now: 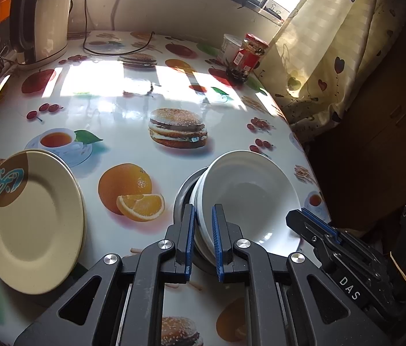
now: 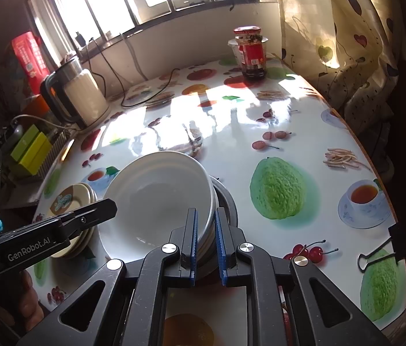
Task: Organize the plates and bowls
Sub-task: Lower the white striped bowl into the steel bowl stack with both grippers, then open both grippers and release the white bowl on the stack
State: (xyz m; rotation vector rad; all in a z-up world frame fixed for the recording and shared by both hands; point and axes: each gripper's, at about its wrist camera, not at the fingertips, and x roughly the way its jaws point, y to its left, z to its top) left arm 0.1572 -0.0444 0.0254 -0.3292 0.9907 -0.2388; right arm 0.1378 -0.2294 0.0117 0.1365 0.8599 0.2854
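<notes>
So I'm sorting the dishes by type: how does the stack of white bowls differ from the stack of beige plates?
The white bowls are deep and plain; the beige plates are flat, with a brown patch and a blue motif on the top one. The bowls sit tilted in a metal dish; the plates lie on the tablecloth. Both grippers pinch the bowls' rim; the plates are untouched. Both are round and stacked.
</notes>
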